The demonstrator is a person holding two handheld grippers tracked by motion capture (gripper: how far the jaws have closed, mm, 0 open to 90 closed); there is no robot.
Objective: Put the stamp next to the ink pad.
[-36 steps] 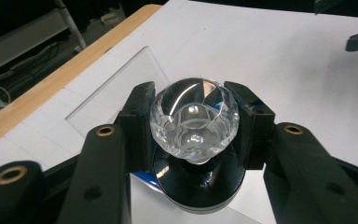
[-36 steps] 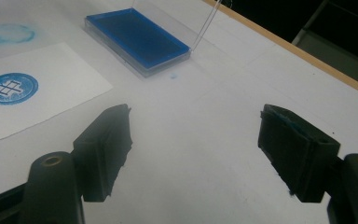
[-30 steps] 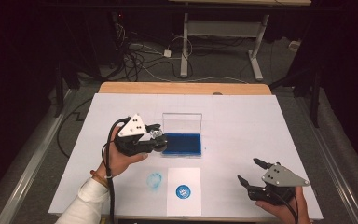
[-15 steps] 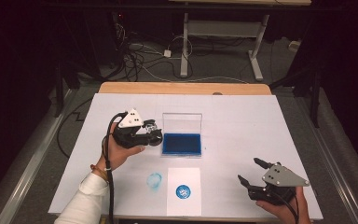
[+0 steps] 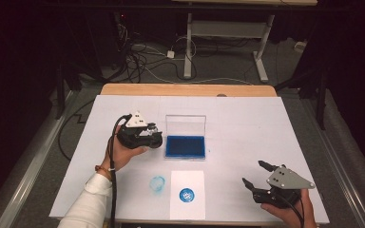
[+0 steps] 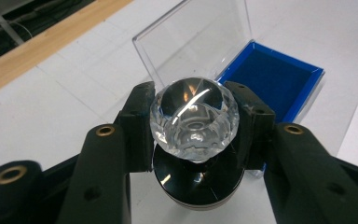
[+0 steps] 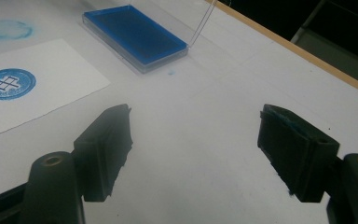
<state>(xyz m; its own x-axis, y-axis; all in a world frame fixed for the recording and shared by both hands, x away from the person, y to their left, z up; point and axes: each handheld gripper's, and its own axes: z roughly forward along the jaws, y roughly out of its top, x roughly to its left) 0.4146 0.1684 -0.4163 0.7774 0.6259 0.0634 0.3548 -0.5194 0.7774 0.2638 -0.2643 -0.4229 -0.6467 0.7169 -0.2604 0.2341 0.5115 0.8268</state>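
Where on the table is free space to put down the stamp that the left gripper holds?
The left gripper is shut on the crystal-handled stamp. Bare patches: the table right of the blue ink pad, up to the right gripper, and the far strip behind the pad's lid. It is crowded near the paper and the ink smudge.

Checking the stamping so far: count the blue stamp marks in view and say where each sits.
2. One crisp round mark on the white paper sheet; one faint ring printed straight on the table, just left of that sheet. None seems hidden.
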